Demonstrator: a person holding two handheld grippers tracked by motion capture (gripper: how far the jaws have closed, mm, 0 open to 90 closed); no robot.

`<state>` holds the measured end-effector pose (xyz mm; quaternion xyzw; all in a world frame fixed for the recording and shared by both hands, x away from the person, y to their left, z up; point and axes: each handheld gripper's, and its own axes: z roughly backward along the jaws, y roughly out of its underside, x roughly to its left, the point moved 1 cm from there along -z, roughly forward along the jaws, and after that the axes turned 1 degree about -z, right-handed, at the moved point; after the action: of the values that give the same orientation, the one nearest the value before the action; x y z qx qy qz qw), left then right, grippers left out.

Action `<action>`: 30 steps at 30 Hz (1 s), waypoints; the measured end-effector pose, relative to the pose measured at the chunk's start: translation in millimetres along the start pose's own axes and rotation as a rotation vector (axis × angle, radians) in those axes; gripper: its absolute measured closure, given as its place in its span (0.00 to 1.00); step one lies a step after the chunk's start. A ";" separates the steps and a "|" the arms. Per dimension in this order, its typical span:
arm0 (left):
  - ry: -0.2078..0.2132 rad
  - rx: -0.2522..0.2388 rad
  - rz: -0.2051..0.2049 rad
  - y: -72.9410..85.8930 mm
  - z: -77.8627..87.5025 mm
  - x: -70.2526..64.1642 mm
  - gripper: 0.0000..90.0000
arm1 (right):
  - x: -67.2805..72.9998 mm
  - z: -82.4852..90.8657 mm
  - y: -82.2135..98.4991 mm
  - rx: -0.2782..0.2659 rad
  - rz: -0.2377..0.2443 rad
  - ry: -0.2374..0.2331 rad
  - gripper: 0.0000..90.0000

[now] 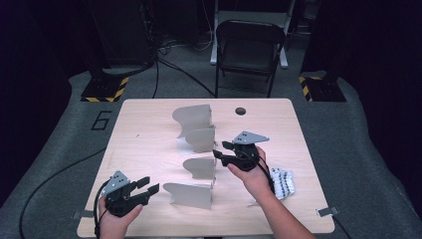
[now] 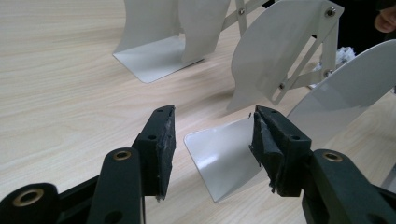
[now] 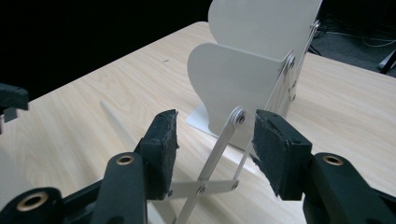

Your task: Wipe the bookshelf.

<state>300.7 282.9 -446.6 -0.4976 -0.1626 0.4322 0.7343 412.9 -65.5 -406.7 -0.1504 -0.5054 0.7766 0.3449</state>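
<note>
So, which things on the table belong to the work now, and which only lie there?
In the work:
- grey metal expandable file rack with four upright plates, joined by scissor links
- left gripper, open
- right gripper, open

Lying about:
- white crumpled packet
- black folding chair

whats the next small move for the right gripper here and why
Probably ease the right gripper forward a little and close on the scissor link of the folding book rack. Its jaws stand open with the thin metal bar between them, not yet pinched. The left gripper is open too, short of the near plate.
</note>
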 end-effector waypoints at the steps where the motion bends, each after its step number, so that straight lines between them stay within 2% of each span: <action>1: 0.001 -0.001 -0.002 -0.7 0.2 -0.7 0.55 | -0.2 -1.4 -1.3 -0.002 0.003 0.000 0.55; 4: 0.010 -0.001 -0.004 -1.6 -0.2 -2.2 0.54 | -1.1 -6.7 -4.6 0.005 0.020 0.014 0.57; 5: 0.012 0.000 -0.009 -1.2 -1.9 -3.3 0.54 | -4.0 -13.3 -6.9 0.027 0.038 0.017 0.61; 10: 0.018 0.049 -0.022 5.4 -8.6 -6.2 0.55 | -4.8 -23.6 -9.4 0.043 0.031 0.014 0.65; 11: 0.010 0.046 -0.026 6.9 -9.8 -7.1 0.55 | -5.0 -25.9 -9.8 0.044 0.044 0.014 0.66; 14: 0.028 0.071 -0.026 12.2 -10.0 -9.9 0.55 | -5.9 -29.0 -9.4 0.056 0.046 0.023 0.69; 17: 0.037 0.075 -0.027 15.7 -9.9 -14.3 0.55 | -8.3 -32.6 -7.2 0.069 0.039 0.027 0.72; 19: 0.046 0.073 -0.029 15.9 -9.6 -16.1 0.55 | -8.7 -33.0 -6.4 0.090 0.041 0.028 0.74; 24: 0.051 0.062 -0.033 14.4 -7.2 -20.9 0.53 | -7.5 -32.9 -4.8 0.086 0.036 0.033 0.74; 28: 0.059 0.035 -0.035 11.8 -6.6 -27.8 0.49 | -8.8 -30.6 -3.0 0.082 0.030 0.032 0.75; 29: 0.084 0.034 -0.041 9.3 -6.4 -30.3 0.48 | -9.8 -30.3 -1.3 0.074 0.015 0.025 0.74; 30: 0.083 0.023 -0.045 8.4 -7.7 -31.9 0.48 | -10.1 -30.0 -1.0 0.077 0.014 0.023 0.74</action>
<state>283.6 254.1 -451.3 -0.5029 -0.1381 0.3963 0.7556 437.9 -51.7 -420.3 -0.1496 -0.4701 0.7959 0.3510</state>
